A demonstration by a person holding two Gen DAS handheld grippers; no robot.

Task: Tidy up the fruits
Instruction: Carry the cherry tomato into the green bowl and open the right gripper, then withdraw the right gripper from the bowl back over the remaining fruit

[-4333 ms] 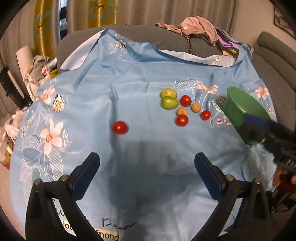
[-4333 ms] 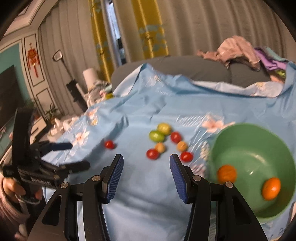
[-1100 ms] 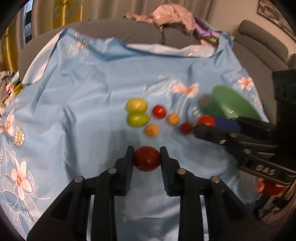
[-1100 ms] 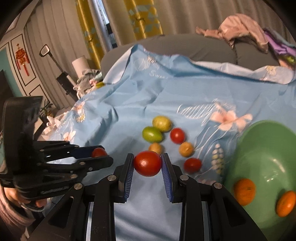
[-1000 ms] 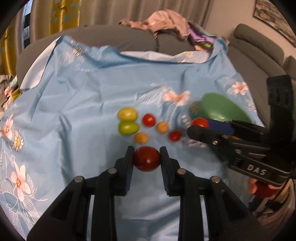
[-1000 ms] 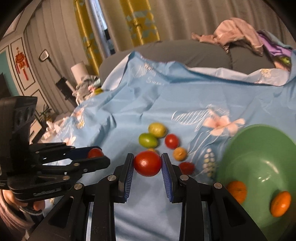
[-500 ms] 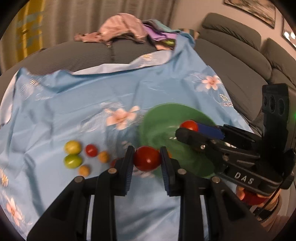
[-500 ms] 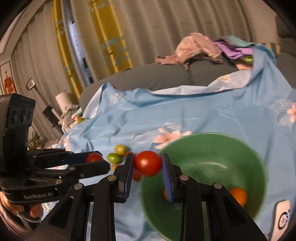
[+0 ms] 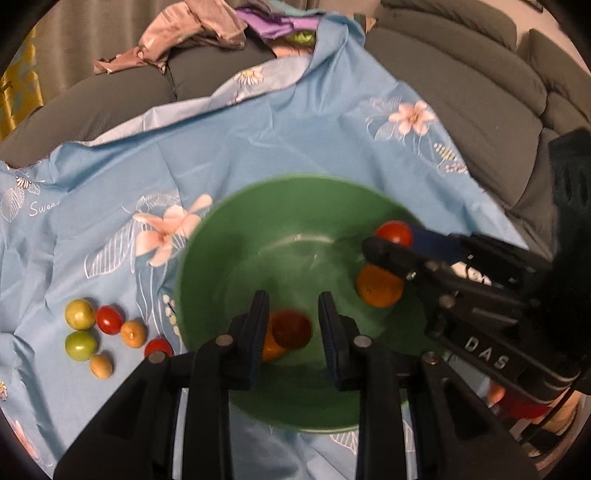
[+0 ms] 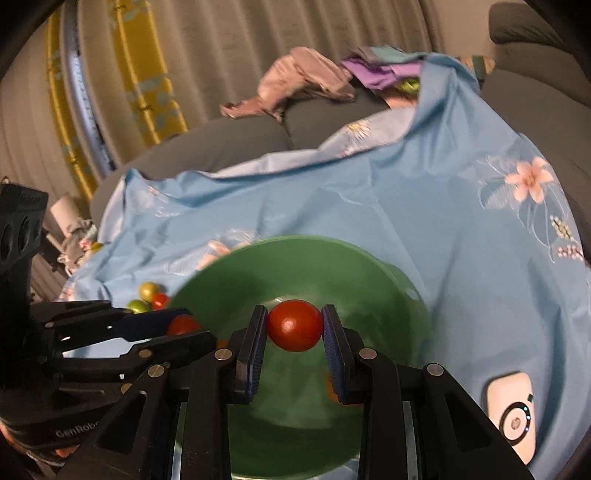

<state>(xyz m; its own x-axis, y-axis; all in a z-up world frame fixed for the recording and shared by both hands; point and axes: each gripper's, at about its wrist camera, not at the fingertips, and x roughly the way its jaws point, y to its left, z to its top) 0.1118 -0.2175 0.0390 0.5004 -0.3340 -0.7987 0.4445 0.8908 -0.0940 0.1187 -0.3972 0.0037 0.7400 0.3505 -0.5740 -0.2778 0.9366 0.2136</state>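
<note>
1. The left wrist view alone shows the loose small round fruits (image 9: pixel 107 336) on the light-blue floral cloth (image 9: pixel 303 129): two green, two red, two orange-tan, clustered left of the green plastic bowl (image 9: pixel 295 229). The right wrist view catches only a few of them (image 10: pixel 149 297), the rest hidden behind the left gripper.
2. The left gripper (image 9: pixel 291 314) hovers over the bowl with a blurred red tomato (image 9: pixel 291 328) between its fingers (image 9: pixel 258 325). A slim gap shows at the right finger, so I cannot tell whether the grip holds. An orange fruit (image 9: pixel 271 349) lies half hidden behind the left finger.
3. From the right wrist view, the left gripper (image 10: pixel 181 326) reaches over the bowl's (image 10: pixel 295 258) left rim.
4. The right gripper (image 10: pixel 294 317) is clamped on a glossy red tomato (image 10: pixel 294 326) above the bowl's middle. In the left wrist view it (image 9: pixel 391 240) enters from the right, above a second orange fruit (image 9: pixel 380 288).
5. Only the right wrist view shows a white rounded device (image 10: pixel 511 413) on the cloth, right of the bowl.
6. A pile of pink and purple clothes (image 9: pixel 207 26) lies on the grey sofa (image 9: pixel 461 92) behind.
</note>
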